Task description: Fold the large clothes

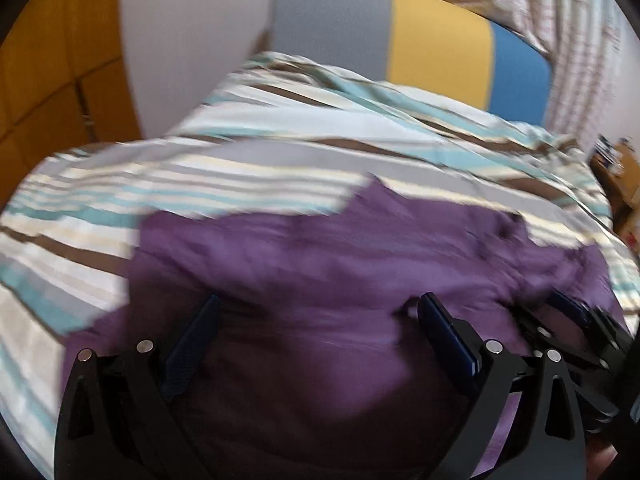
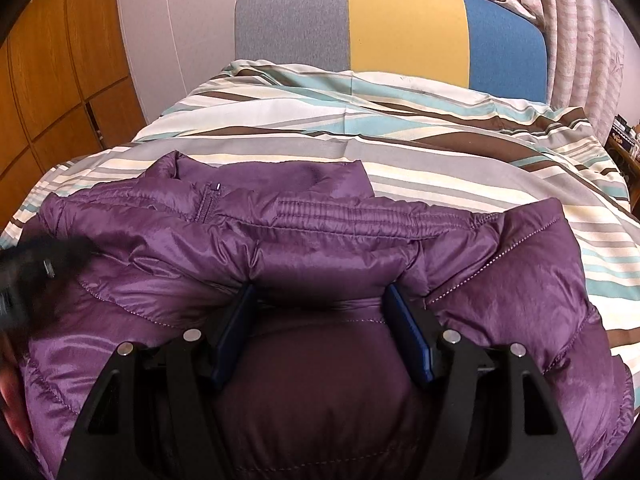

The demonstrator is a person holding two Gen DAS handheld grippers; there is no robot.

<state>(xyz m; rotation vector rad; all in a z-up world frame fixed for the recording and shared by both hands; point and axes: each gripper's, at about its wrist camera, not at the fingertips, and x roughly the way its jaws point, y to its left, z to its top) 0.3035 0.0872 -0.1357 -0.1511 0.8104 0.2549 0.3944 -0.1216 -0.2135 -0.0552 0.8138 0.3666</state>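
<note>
A purple quilted jacket (image 2: 320, 248) lies spread across the near part of a bed, on a striped duvet (image 2: 400, 136) of white, teal, grey and brown bands. In the right wrist view the jacket's collar and the top of its zip (image 2: 208, 204) sit toward the far left, and a gathered, elastic-looking band (image 2: 360, 212) runs across the middle of the fabric.

The right gripper (image 2: 320, 312) has its two blue-padded fingers (image 2: 236, 336) set fairly wide apart, and a puffy fold of the jacket bulges up between them. Both pads touch the fabric, pressing into the fold from either side; the grip is a broad one around a thick bunch of cloth, not a tight pinch.

In the left wrist view, which is blurred by motion, the left gripper (image 1: 316, 320) is spread wide over the jacket (image 1: 320, 264). Purple cloth fills the space between its fingers (image 1: 192, 352), but the blur keeps me from telling whether the pads actually press on it or only hang just above it. At the right edge of that view the right gripper (image 1: 576, 320) appears close beside the left one, on the same garment. In the right wrist view the left gripper (image 2: 24, 276) shows only as a dark smear at the left edge.

Beyond the bed stands a headboard (image 2: 400, 28) in grey, yellow and blue panels, with patterned curtains (image 2: 580, 32) to its right and wooden cabinet doors (image 2: 52, 72) on the left.
</note>
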